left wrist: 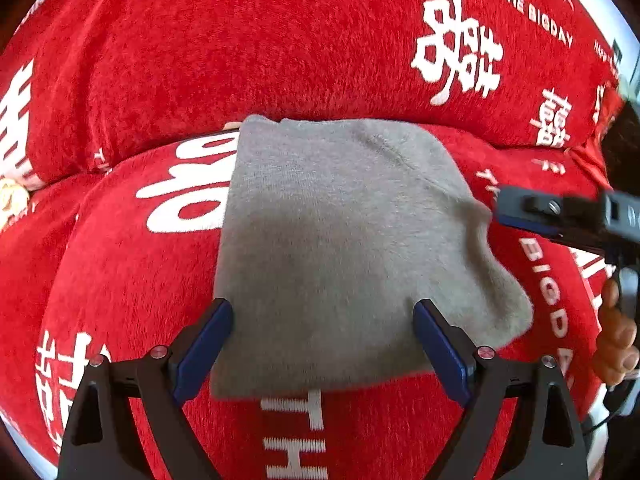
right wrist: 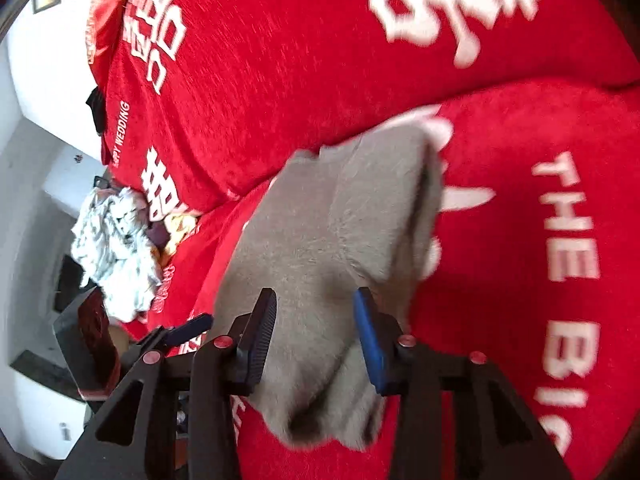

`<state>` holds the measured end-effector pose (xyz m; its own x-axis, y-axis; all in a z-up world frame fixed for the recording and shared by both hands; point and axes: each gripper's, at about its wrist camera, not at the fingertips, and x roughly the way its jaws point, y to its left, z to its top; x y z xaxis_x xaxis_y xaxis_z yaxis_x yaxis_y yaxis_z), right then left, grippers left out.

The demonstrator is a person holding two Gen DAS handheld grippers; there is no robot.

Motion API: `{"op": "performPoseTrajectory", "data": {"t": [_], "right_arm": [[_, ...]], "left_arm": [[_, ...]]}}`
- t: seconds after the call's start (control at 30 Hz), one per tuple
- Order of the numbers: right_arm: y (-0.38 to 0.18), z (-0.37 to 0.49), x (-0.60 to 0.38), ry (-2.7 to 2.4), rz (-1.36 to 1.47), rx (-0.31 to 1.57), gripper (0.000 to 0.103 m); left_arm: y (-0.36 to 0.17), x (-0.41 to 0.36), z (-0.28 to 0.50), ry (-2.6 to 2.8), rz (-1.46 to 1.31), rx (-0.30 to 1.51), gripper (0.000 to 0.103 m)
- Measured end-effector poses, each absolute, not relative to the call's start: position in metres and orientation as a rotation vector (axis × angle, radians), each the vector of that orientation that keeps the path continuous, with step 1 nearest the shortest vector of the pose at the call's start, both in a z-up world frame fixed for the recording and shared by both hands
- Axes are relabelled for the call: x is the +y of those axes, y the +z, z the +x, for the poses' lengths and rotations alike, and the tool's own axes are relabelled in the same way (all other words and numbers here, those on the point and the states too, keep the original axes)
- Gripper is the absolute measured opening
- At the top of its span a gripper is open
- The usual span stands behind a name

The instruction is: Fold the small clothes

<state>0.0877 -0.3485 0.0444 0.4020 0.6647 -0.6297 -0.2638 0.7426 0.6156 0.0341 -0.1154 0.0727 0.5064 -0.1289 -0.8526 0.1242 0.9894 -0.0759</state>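
While you hold both grippers over the red cover, this is what lies under them.

Garment: one small grey cloth [left wrist: 340, 248], soft knit, folded into a rough rectangle with a rounded right corner; a faint seam runs across its upper right part.
Where it is: flat on the seat of the red cover [left wrist: 120, 280], its far edge up against the crease where the seat meets the backrest.
Your left gripper [left wrist: 324, 340]: fingers spread wide, hovering over the near edge of the cloth, one blue pad [left wrist: 204, 348] at its left border, the other over its right half; you pinch nothing.
Your right gripper [right wrist: 316, 340]: fingers partly apart with the cloth's near end between them; the blurred right wrist view does not settle whether the pads press on it.
Edges: left edge straight, bottom edge straight, right side bulging outward; in the right wrist view a folded layer stands slightly raised along the far side.
Open room: bare red cover on every side of the cloth.
Count: one grey cloth, two grippers, one crumpled white-grey heap [right wrist: 116, 248] at the far end of the seat, well apart.
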Motion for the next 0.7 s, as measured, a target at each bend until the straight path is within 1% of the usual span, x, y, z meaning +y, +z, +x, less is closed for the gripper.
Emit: {"op": "performPoseTrajectory", "data": {"t": [0.07, 0.13, 0.17, 0.23, 0.27, 0.3, 0.33, 0.4, 0.5, 0.6, 0.63, 0.67, 0.7], "right_arm": [[0.056, 0.069, -0.344, 0.641, 0.406, 0.97, 0.052], [0.062, 0.05, -0.334, 0.682, 0.365, 0.96, 0.057], [0.061, 0.042, -0.325, 0.676, 0.322, 0.957, 0.061], [0.055, 0.032, -0.311, 0.63, 0.249, 0.964, 0.062], [0.05, 0.029, -0.304, 0.61, 0.217, 0.964, 0.06], [0.046, 0.027, -0.301, 0.609, 0.195, 0.962, 0.03], [0.041, 0.025, -0.297, 0.608, 0.164, 0.976, 0.007], [0.03, 0.024, -0.31, 0.555, 0.194, 0.999, 0.006], [0.013, 0.019, -0.334, 0.513, 0.329, 1.01, 0.006], [0.011, 0.013, -0.346, 0.494, 0.419, 1.014, 0.006], [0.018, 0.011, -0.347, 0.485, 0.431, 1.002, 0.011], [0.026, 0.01, -0.347, 0.475, 0.427, 0.978, 0.014], [0.034, 0.009, -0.347, 0.469, 0.417, 0.949, 0.014]], "left_arm": [[0.08, -0.103, 0.032, -0.151, -0.045, 1.018, 0.092], [0.083, -0.095, 0.031, -0.124, -0.051, 1.007, 0.092], [0.082, -0.091, 0.032, -0.114, -0.057, 1.01, 0.092], [0.08, -0.086, 0.032, -0.108, -0.077, 1.02, 0.092], [0.076, -0.084, 0.032, -0.103, -0.074, 1.025, 0.092], [0.072, -0.084, 0.033, -0.092, -0.06, 1.033, 0.092], [0.067, -0.084, 0.034, -0.079, -0.044, 1.046, 0.092], [0.057, -0.08, 0.034, -0.068, -0.04, 1.077, 0.092], [0.047, -0.07, 0.03, -0.075, -0.075, 1.105, 0.092], [0.052, -0.069, 0.026, -0.076, -0.069, 1.093, 0.092], [0.058, -0.069, 0.026, -0.083, -0.07, 1.077, 0.092], [0.067, -0.07, 0.025, -0.09, -0.07, 1.05, 0.092], [0.073, -0.07, 0.026, -0.093, -0.069, 1.033, 0.092]]}}
